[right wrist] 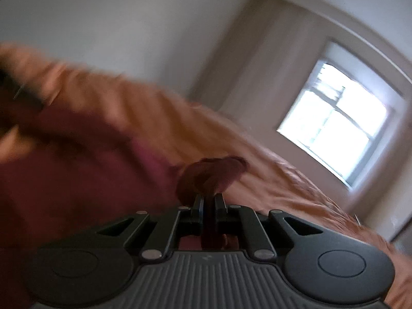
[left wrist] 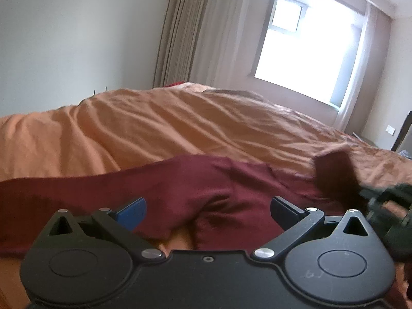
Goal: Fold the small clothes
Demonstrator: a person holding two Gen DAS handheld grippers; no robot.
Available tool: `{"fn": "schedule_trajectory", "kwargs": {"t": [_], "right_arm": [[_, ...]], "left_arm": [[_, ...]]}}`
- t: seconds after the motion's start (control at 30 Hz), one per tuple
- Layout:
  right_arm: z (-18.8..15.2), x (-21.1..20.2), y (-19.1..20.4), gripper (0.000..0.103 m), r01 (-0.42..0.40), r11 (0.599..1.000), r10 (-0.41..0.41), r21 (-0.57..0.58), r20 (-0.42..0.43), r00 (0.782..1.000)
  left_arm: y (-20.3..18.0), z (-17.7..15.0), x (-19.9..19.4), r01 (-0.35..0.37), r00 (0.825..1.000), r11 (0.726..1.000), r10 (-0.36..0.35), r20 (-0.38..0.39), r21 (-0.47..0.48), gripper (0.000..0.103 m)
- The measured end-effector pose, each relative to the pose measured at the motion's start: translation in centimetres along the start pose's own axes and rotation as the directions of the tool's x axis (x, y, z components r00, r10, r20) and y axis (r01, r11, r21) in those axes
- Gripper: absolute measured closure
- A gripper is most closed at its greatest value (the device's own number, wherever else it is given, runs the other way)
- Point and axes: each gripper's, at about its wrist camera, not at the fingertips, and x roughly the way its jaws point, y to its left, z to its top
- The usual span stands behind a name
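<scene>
While my right tongs (right wrist: 207,200) have their fingers pressed together on a bunched corner of the dark red garment (left wrist: 195,193), the biggest risk I see comes from the bed (left wrist: 180,121) itself: the orange cover is wrinkled and soft, so any fold I lay down may land on ridges and come out crooked. I judge that dragging the cloth across those wrinkles could also pull the cover up with it.

Next in size is the garment. It lies spread across the near part of the bed, running from the far left edge of the left view over to the right, with a loose hump and a gap of orange showing near its middle. Only one corner is held, so if I swing it over now the free side may trail, twist or double under. The right view is heavily blurred, and I cannot tell how much cloth sits between the fingers; a thin pinch could slip out.

Smallest are my left tongs (left wrist: 207,209). Their fingers stand wide apart with nothing between them, and the garment lies just beyond and beneath them. The right tongs appear at the right edge of the left view, lifting a flap of the cloth.
</scene>
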Motion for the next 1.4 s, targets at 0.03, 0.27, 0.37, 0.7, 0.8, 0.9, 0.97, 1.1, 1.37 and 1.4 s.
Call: {"fn": "schedule_trajectory", "kwargs": {"t": [0.03, 0.27, 0.37, 0.7, 0.8, 0.9, 0.97, 1.1, 1.37, 1.4], "right_arm": [[-0.3, 0.3, 1.6, 0.094, -0.014, 0.998, 0.013, -0.055, -0.014, 1.000], [-3.5, 0.1, 5.0, 0.092, -0.099, 0.977, 0.093, -0.190, -0.042, 0.995], [-4.6, -1.7, 5.7, 0.092, -0.145, 0.966, 0.142, -0.214, -0.029, 0.989], [-7.6, -7.7, 2.9, 0.029, -0.174, 0.978, 0.176, -0.115, 0.012, 0.984], [-9.3, -9.1, -0.1, 0.016, -0.132, 0.990, 0.132, -0.047, 0.002, 0.991], [-10.7, -9.6, -3.8, 0.010, -0.054, 0.997, 0.055, 0.047, -0.023, 0.998], [-11.8, -9.5, -6.7, 0.005, -0.005, 0.988, 0.012, 0.155, -0.044, 0.999], [-13.9, -7.6, -14.4, 0.002, 0.059, 0.860, -0.016, 0.507, -0.088, 0.996], [-19.1, 0.6, -24.4, 0.041, 0.054, 0.421, 0.128, 0.905, -0.118, 0.985], [-19.6, 1.6, -24.7, 0.053, 0.049, 0.398, 0.148, 0.916, -0.117, 0.982]], "left_arm": [[0.3, -0.2, 0.2, -0.001, 1.000, 1.000, 0.001, -0.008, 0.000, 0.001], [0.0, -1.4, 2.0, 0.021, 0.999, 1.000, -0.021, -0.027, -0.017, 0.001], [-0.9, -1.9, 2.3, 0.068, 0.998, 0.998, -0.069, -0.009, -0.009, 0.001], [-6.3, -3.3, 4.9, 0.168, 0.985, 0.984, -0.170, 0.032, 0.057, 0.000], [-7.8, -3.7, 7.0, 0.124, 0.992, 0.990, -0.125, 0.012, 0.064, 0.000], [-8.1, -4.2, 8.8, 0.082, 0.996, 0.996, -0.080, -0.033, 0.041, 0.001], [-7.9, -4.9, 9.6, 0.067, 0.996, 0.997, -0.065, -0.057, 0.036, 0.001], [-7.0, -6.5, 9.5, 0.079, 0.997, 0.997, -0.078, -0.025, 0.027, 0.001], [-7.0, -7.7, 9.6, 0.072, 0.997, 0.997, -0.073, 0.002, 0.040, 0.001], [-7.1, -7.7, 9.6, 0.073, 0.997, 0.997, -0.073, 0.008, 0.039, 0.001]]}}
